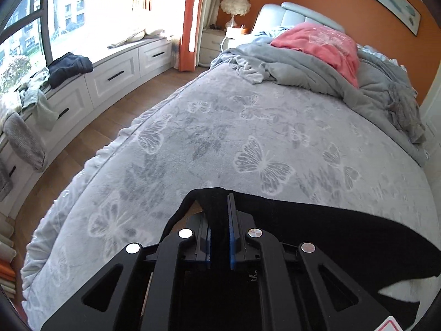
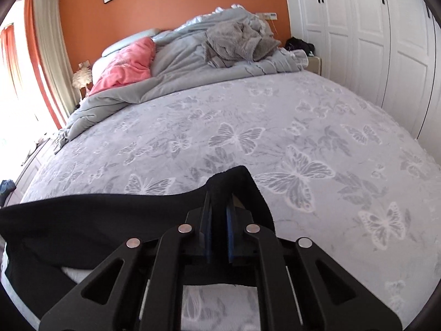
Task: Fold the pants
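This is a home bedroom: a wide bed (image 1: 248,127) under a grey butterfly-patterned bedspread, with a rumpled grey duvet (image 2: 193,63) and a pink blanket (image 1: 325,47) bunched at the padded headboard (image 1: 300,13). A feathery table lamp (image 1: 235,5) stands on a nightstand (image 1: 212,44) against the orange wall, beside orange curtains (image 1: 190,19), a bay window seat with drawers (image 1: 115,74), and white wardrobe doors (image 2: 366,27)

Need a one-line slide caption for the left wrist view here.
Left gripper jaws shut on the black pants, held over the butterfly-print bedspread.
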